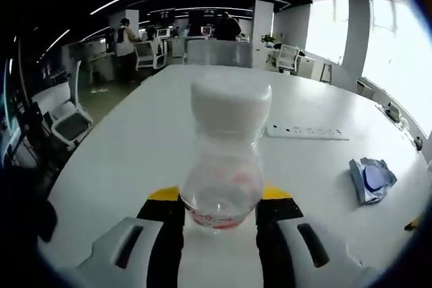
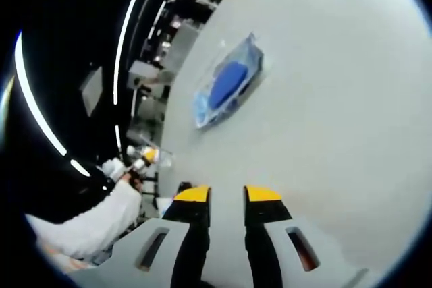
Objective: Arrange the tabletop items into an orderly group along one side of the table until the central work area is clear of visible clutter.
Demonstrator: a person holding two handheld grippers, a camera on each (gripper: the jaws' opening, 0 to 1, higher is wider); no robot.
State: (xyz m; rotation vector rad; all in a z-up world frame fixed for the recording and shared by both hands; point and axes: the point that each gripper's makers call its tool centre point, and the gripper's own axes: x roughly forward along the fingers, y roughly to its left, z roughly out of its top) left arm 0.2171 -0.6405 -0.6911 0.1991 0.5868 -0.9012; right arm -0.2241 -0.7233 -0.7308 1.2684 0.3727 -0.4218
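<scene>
White laminate spreads wide under me: the long oval white table [image 1: 135,139]. On it I see a flat white power strip [image 1: 308,132] beyond the bottle, and a crumpled blue-and-clear plastic packet [image 1: 370,179] well off to the right. My left gripper [image 1: 221,215] is clenched around a clear plastic bottle with a white cap [image 1: 226,146], upright between the jaws. My right gripper [image 2: 227,197] hangs released, grasping nothing, near that packet [image 2: 228,82].

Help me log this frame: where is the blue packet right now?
In the left gripper view the blue packet lies on the white table, right of the held bottle, below the power strip. In the right gripper view it lies ahead of the fingers.
</scene>
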